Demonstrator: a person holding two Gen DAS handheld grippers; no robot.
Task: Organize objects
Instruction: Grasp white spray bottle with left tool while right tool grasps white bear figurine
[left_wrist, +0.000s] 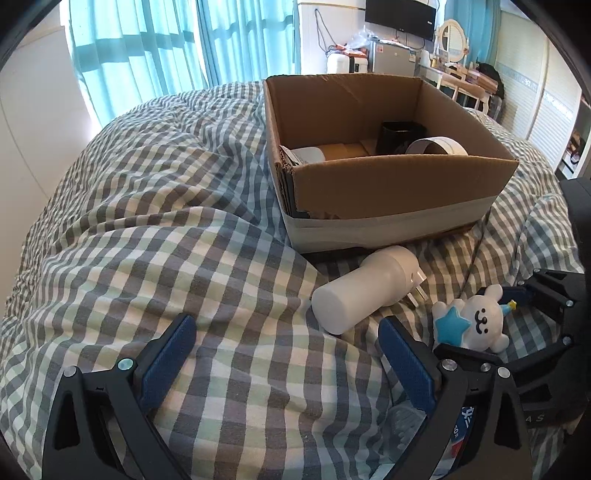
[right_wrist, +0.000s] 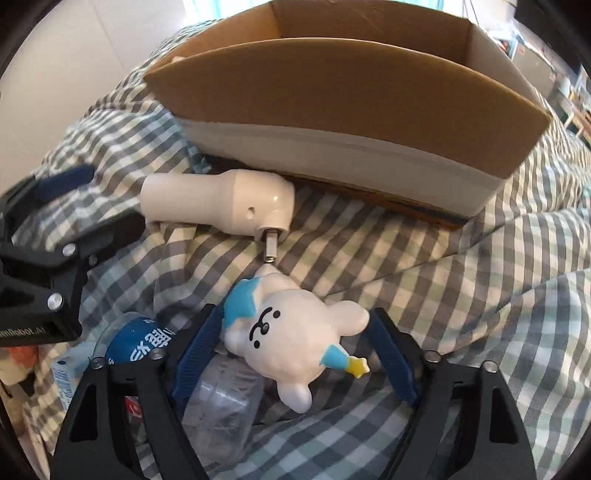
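An open cardboard box (left_wrist: 388, 184) sits on the checked bed and holds a black item (left_wrist: 400, 136) and white rolls. A white plug-in device (left_wrist: 364, 290) lies in front of the box; it also shows in the right wrist view (right_wrist: 218, 205). A white bear toy with a blue star (left_wrist: 472, 319) lies to its right. My right gripper (right_wrist: 295, 332) is open with its fingers on both sides of the toy (right_wrist: 291, 336). My left gripper (left_wrist: 286, 332) is open and empty over the blanket, left of the device.
A clear plastic bottle with a blue label (right_wrist: 147, 343) and a small carton (right_wrist: 68, 380) lie under the right gripper. Curtains (left_wrist: 147, 48), a small fridge (left_wrist: 393, 57) and a dresser (left_wrist: 465, 81) stand beyond the bed.
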